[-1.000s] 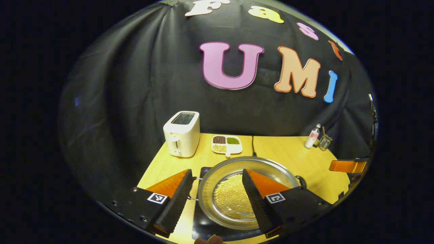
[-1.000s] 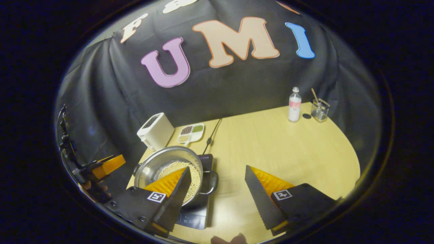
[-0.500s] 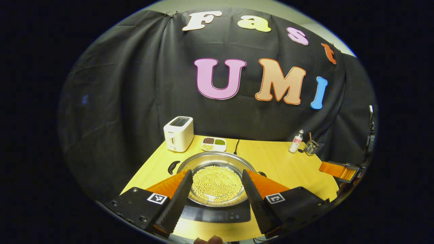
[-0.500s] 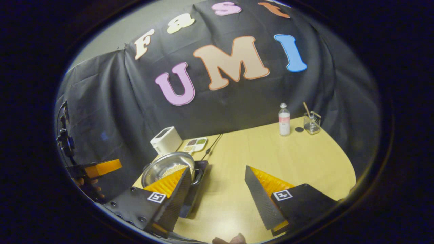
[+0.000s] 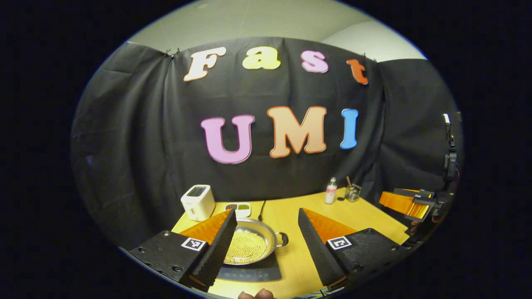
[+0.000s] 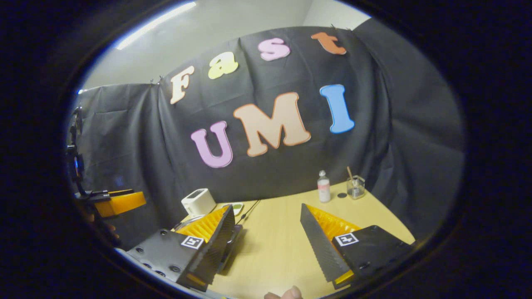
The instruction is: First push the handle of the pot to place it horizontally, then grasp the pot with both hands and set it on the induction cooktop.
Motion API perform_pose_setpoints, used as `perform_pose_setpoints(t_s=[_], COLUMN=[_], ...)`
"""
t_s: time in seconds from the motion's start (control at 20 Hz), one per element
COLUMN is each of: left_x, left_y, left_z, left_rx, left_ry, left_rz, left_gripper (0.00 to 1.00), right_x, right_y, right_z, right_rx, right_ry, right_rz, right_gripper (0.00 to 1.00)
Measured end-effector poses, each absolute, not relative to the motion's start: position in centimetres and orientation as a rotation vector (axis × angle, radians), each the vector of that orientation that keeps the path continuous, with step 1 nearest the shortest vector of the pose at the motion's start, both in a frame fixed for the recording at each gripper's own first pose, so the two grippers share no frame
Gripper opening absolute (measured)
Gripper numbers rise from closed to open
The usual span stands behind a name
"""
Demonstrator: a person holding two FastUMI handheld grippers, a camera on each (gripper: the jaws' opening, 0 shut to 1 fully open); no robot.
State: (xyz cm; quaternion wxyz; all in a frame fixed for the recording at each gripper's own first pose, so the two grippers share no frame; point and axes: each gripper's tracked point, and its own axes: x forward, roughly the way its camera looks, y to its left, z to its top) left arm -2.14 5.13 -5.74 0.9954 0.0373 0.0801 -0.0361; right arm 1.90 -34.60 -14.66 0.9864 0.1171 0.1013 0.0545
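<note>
The pot (image 5: 248, 247) sits on the induction cooktop (image 5: 249, 273) at the tabletop's (image 5: 291, 257) near-left part. Left gripper (image 5: 266, 245) and right gripper (image 6: 266, 243) are spread, holding nothing.

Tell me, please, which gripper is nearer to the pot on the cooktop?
Left. The left gripper hangs open just in front of the pot; the right gripper is off to the pot's right, over bare table.

Wood table (image 5: 365, 216), cooktop (image 5: 249, 272), toaster (image 5: 198, 202), snack tray (image 5: 238, 207), bottle (image 5: 331, 191), glass (image 5: 352, 192)
</note>
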Motion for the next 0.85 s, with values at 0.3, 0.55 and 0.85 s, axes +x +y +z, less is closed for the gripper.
perform_pose_setpoints(t_s=[0.3, 0.55, 0.85], left_x=[-8.2, -12.6, -13.5], left_y=[4.9, 5.9, 3.6], left_z=[-2.5, -2.8, -1.5], left_rx=[0.058, 0.013, 0.039], left_ry=[0.031, 0.029, 0.03], left_rz=[-0.069, -0.027, 0.007], left_gripper=[0.95, 0.93, 0.88], right_x=[-4.0, -8.9, -9.8], right_y=[-34.6, -34.0, -34.7], right_z=[-10.3, -8.7, -5.9], right_rx=[0.12, 0.095, 0.088], right_ry=[0.126, 0.117, 0.079], right_rz=[0.093, 0.099, 0.166], right_gripper=[0.98, 0.98, 0.98])
